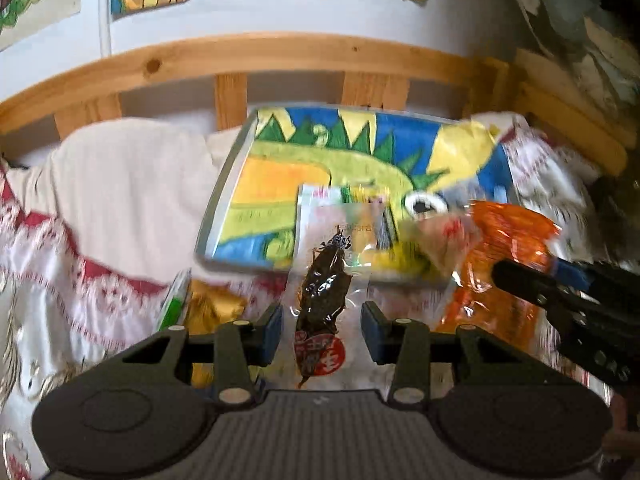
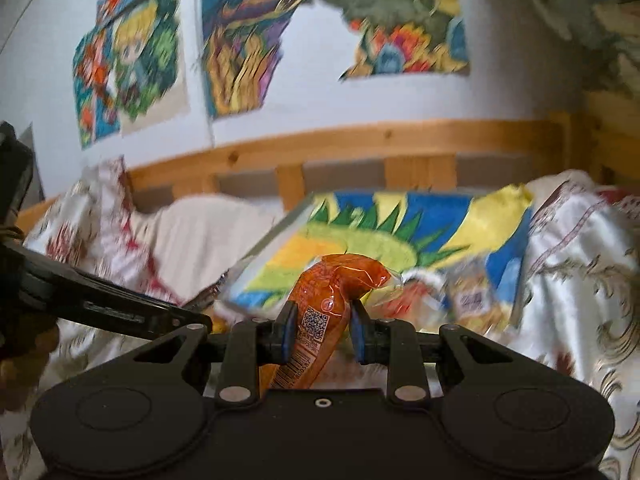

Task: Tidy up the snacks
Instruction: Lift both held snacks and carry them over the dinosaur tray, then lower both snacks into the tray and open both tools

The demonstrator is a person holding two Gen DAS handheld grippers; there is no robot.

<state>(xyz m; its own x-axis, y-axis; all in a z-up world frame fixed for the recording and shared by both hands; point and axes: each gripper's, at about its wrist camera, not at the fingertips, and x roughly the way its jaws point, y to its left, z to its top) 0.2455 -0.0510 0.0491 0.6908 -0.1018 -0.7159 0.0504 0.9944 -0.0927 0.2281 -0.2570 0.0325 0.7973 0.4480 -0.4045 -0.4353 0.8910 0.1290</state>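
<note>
The left gripper (image 1: 322,334) has its blue pads (image 1: 273,334) standing apart, with a clear vacuum-sealed pack (image 1: 324,292) of dark food between them; the pack's clear film runs to or past both pads, yet whether they actually press on it cannot be told from the left wrist view, and the dark contents lie in the gap clear of both. The right gripper (image 2: 323,330) is pinched on an orange snack packet (image 2: 320,312), both pads touching its sides; the packet stands upright between the fingers, its twisted top above them and its barcode end below. In the left wrist view the same orange snack packet (image 1: 496,264) appears at the right, with the right gripper (image 1: 560,296) reaching in from that side. A patterned white and red bedcover (image 1: 80,232) carries the items. A picture board (image 1: 280,184) painted with a green dinosaur lies towards the far edge of the bedcover, near the wooden bed rail (image 1: 240,60). Several loose snack packs (image 1: 352,216) rest on the near edge of the board, blurred. A gold wrapper (image 1: 208,308) and a green pack (image 1: 174,300) lie on the bedcover just beside the left finger. Coloured drawings (image 2: 240,40) hang on the wall behind the rail.
</note>
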